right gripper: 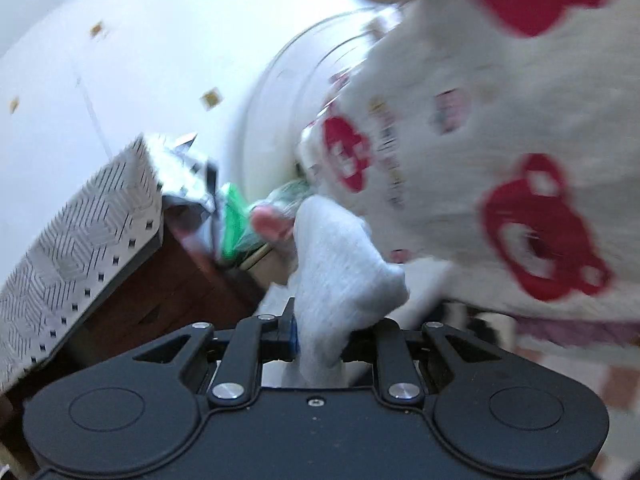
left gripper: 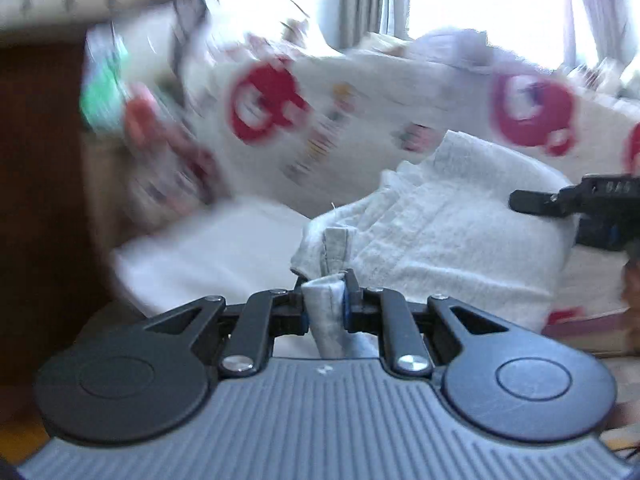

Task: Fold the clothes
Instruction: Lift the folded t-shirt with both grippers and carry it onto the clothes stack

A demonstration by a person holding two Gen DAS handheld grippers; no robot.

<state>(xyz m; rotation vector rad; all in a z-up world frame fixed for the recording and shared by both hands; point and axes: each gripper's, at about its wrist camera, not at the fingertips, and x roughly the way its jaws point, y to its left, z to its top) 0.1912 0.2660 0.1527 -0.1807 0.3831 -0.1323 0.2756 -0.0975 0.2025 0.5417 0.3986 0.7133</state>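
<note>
Tongs on both sides are pinching one pale garment: left tongs clamping a hemmed edge, right tongs gripping a bunched corner, lifted before the red-printed bedding. Keeping both grips level and taut should be helping the crease. Counting: two tongs, one garment.

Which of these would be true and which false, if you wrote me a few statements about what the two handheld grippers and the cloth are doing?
1. The left gripper has its jaws shut on a fold of the pale grey woven garment. True.
2. The right gripper is open and holds nothing. False: it clamps pale grey cloth.
3. The cream sheet with red cartoon prints lies behind the garment. True.
4. The printed shapes are blue. False: they are red.
</note>
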